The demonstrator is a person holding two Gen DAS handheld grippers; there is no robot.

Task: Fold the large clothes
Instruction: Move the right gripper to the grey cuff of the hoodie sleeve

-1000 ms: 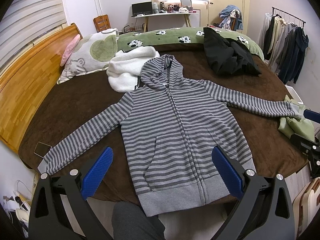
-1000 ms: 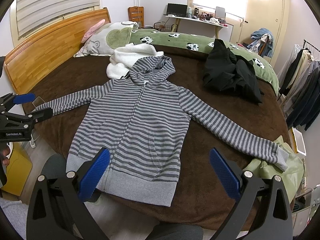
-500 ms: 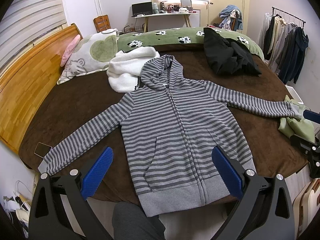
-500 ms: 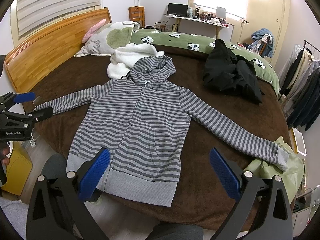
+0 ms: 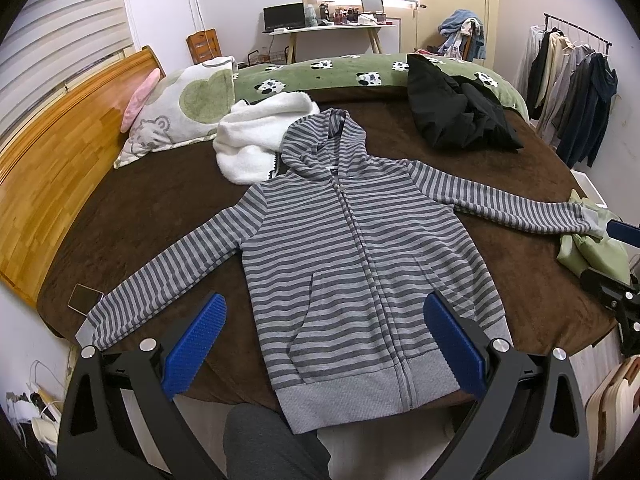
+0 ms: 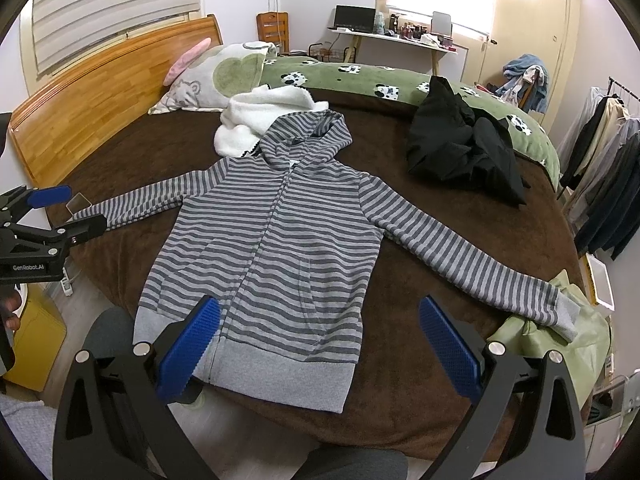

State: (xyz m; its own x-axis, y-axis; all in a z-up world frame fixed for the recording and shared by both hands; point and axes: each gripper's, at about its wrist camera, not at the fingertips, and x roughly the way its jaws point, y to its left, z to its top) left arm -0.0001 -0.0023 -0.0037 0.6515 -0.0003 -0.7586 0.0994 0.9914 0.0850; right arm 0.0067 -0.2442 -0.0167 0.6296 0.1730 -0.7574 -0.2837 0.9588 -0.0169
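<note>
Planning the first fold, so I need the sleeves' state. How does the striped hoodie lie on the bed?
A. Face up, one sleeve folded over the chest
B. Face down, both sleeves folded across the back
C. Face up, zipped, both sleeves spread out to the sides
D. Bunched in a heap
C: the striped hoodie lies flat with zipper and front pockets up, and each sleeve stretches outward over the brown bedspread, nothing folded yet.

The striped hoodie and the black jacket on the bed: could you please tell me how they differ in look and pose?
The striped hoodie is grey-banded; the black jacket is plain and dark. The striped hoodie lies flat, zipped, sleeves spread wide; the black jacket sits crumpled in a heap. The striped hoodie's hem hangs over the near edge; the black jacket lies farther back by the green blanket. Both rest on the brown bedspread, untouched.
</note>
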